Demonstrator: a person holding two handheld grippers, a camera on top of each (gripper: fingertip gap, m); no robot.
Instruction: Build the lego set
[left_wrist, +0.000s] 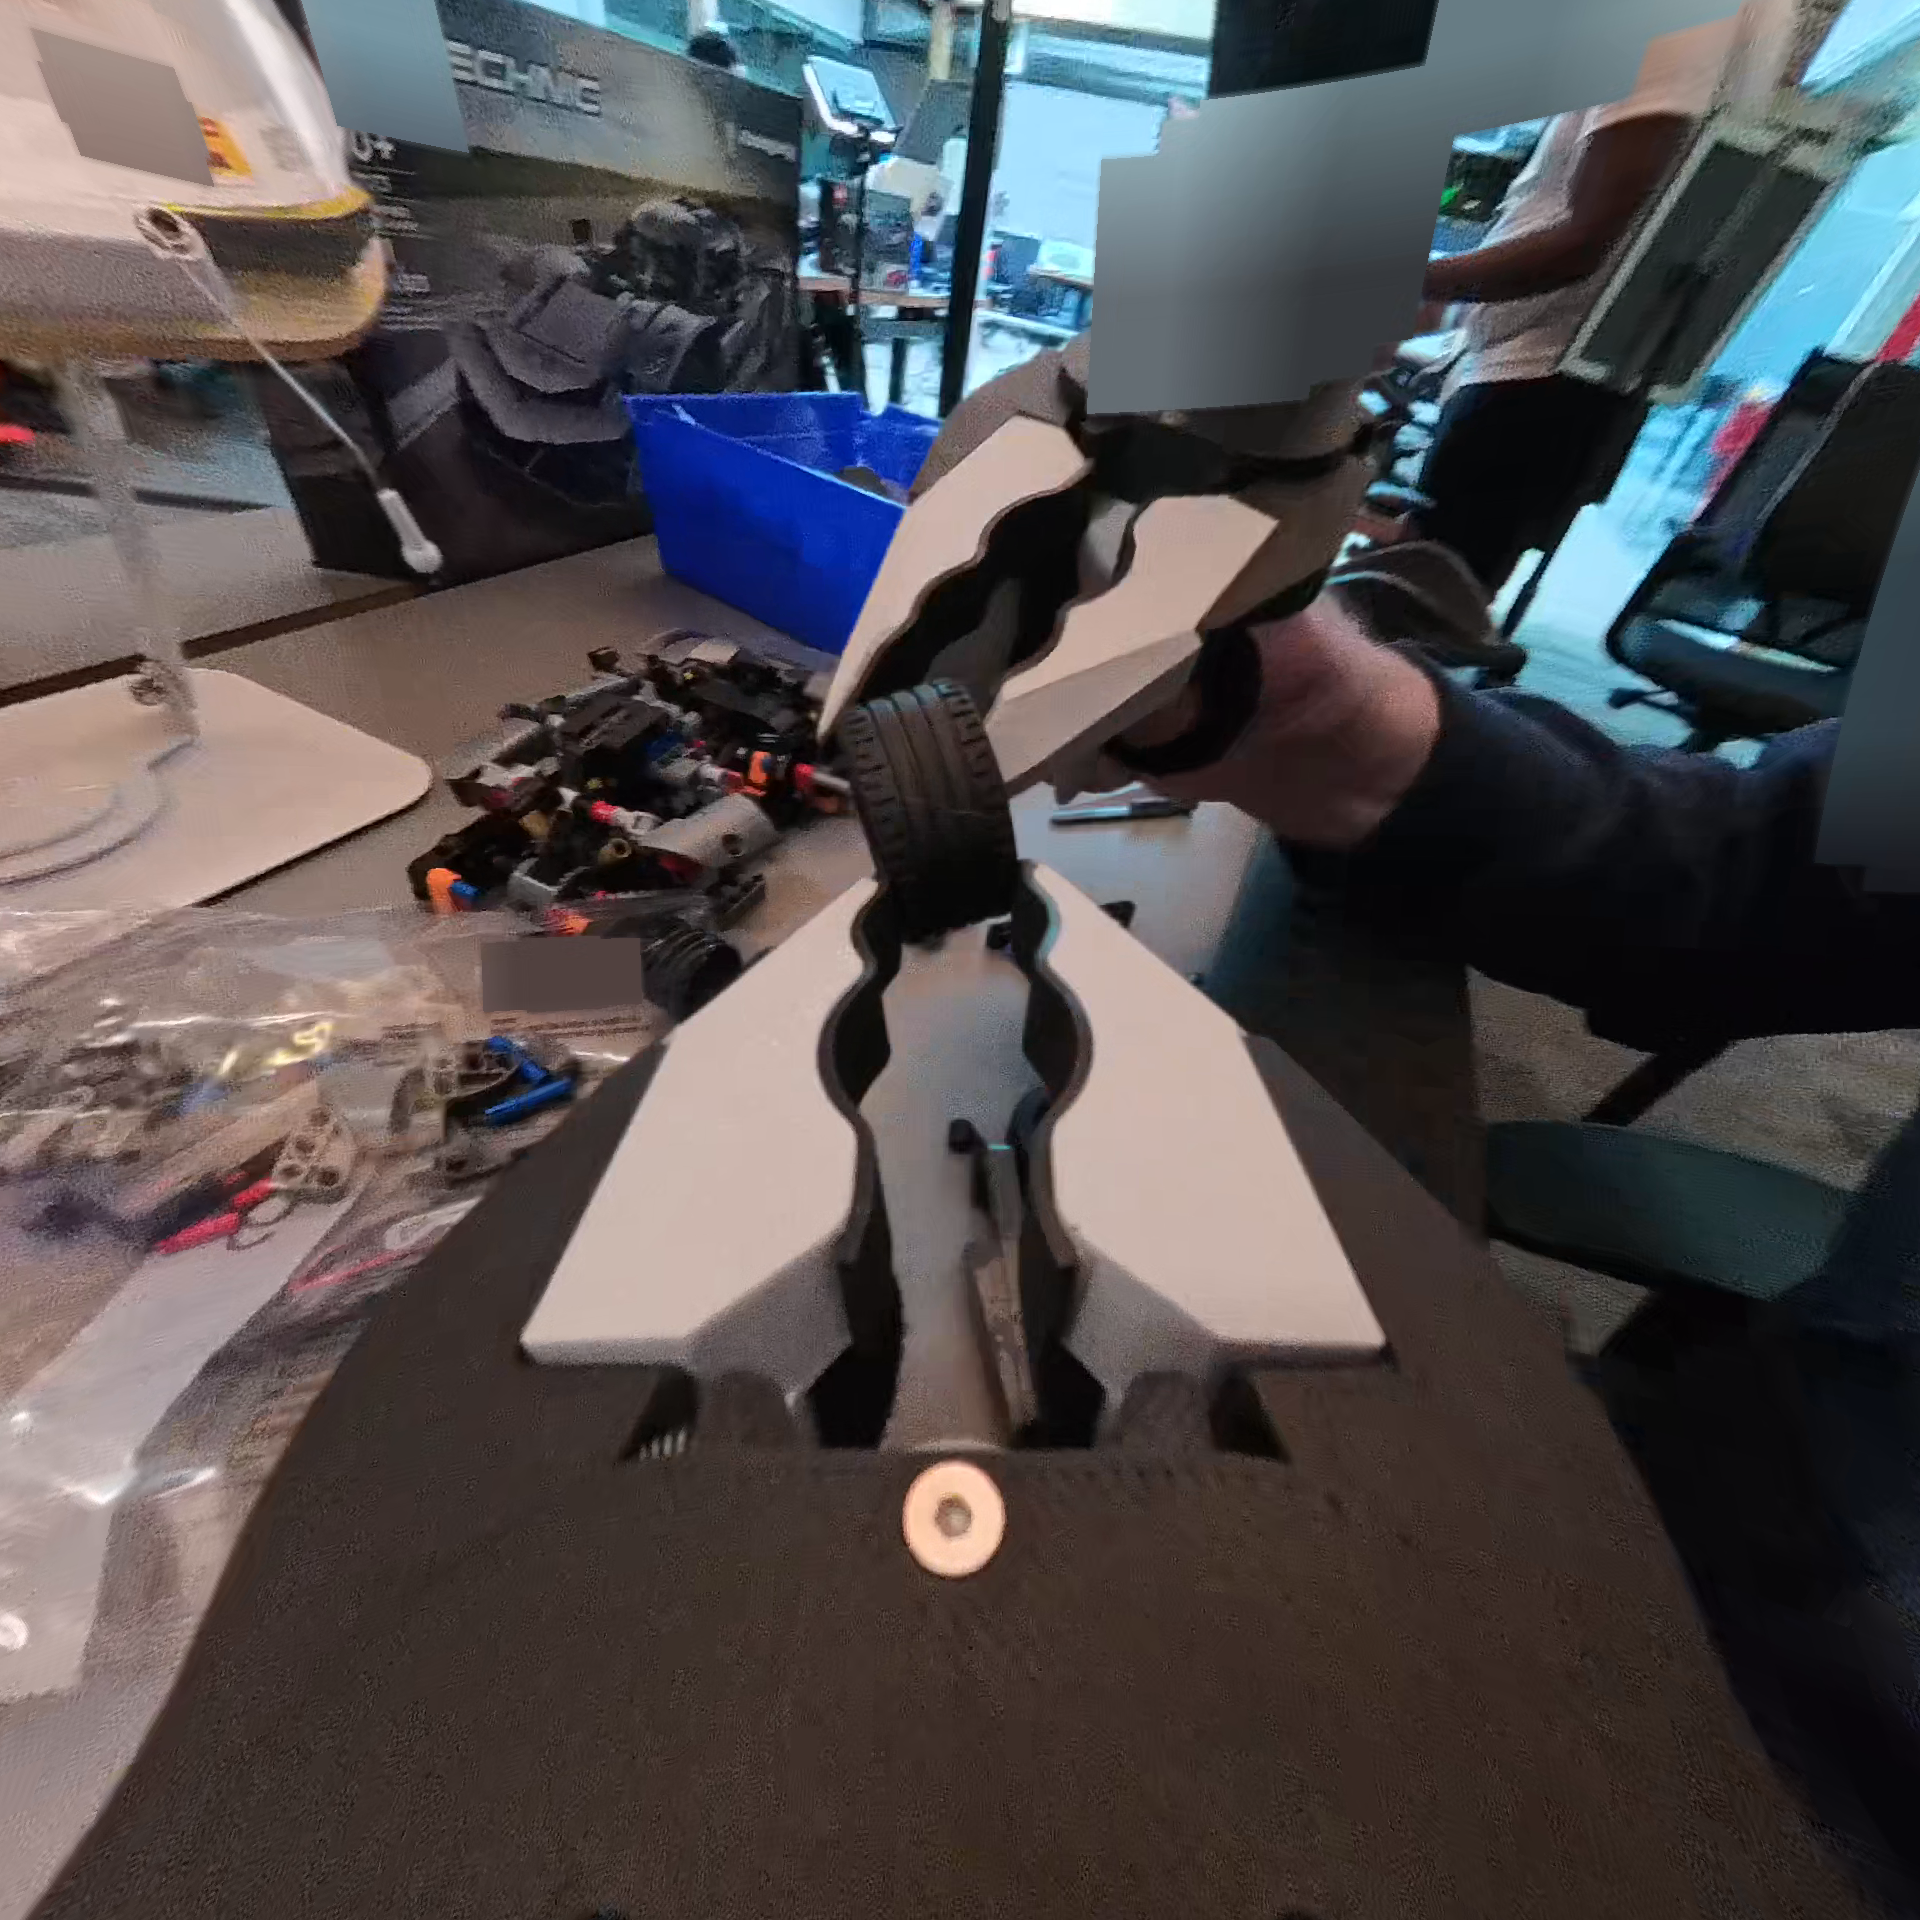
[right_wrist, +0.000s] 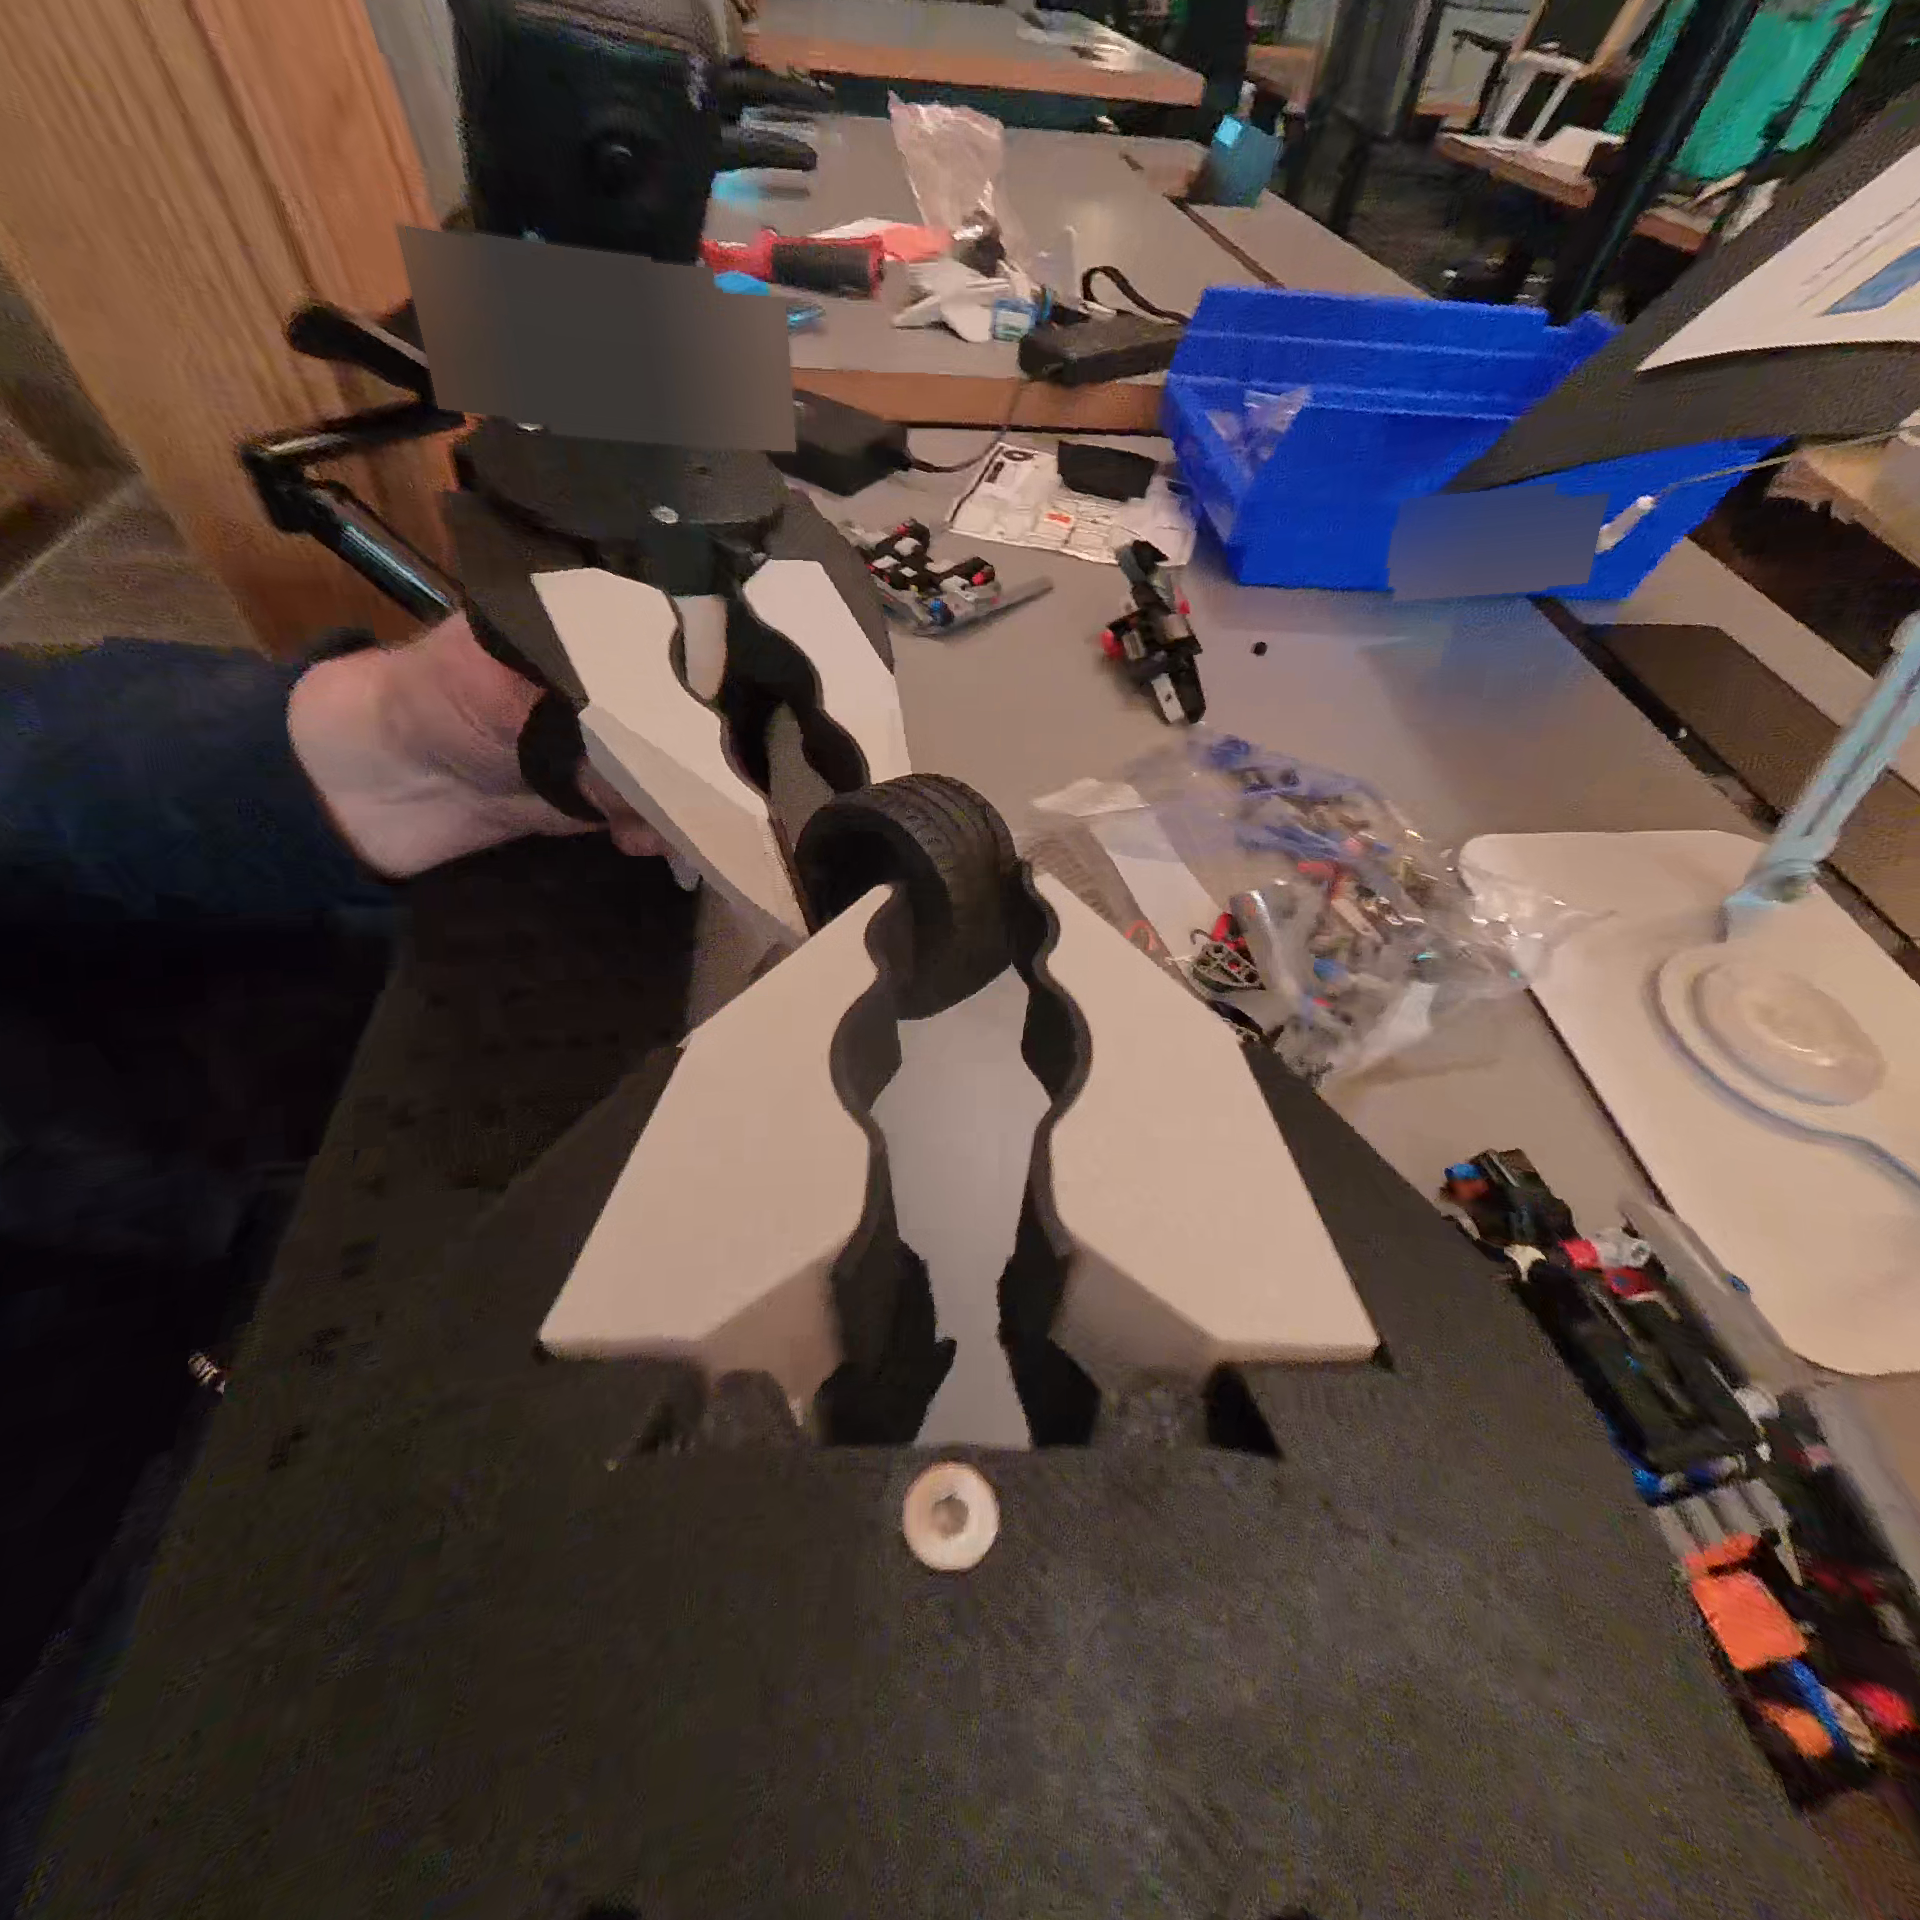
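A black rubber tire (left_wrist: 928, 800) hangs in the air between both grippers; it also shows in the right wrist view (right_wrist: 920, 883). My left gripper (left_wrist: 948, 883) is shut on its lower edge. My right gripper (right_wrist: 954, 891) is shut on the tire from the opposite side, and it comes in from the upper right in the left wrist view (left_wrist: 920, 740). The left gripper (right_wrist: 831, 842) reaches the tire from the upper left in the right wrist view. The partly built black Lego car chassis (left_wrist: 623, 790) lies on the grey table beyond the tire, and at the lower right in the right wrist view (right_wrist: 1642, 1382).
Clear bags of loose parts (left_wrist: 208, 1060) (right_wrist: 1340, 894) lie on the table. A second tire (left_wrist: 691, 966) lies by the chassis. A blue bin (left_wrist: 748, 520) (right_wrist: 1351, 436), the set's box (left_wrist: 582, 312), a white lamp base (left_wrist: 208, 790) (right_wrist: 1766, 1039) and two small sub-assemblies (right_wrist: 935, 582) (right_wrist: 1153, 644) stand around. The grippers are tip to tip, or close to it.
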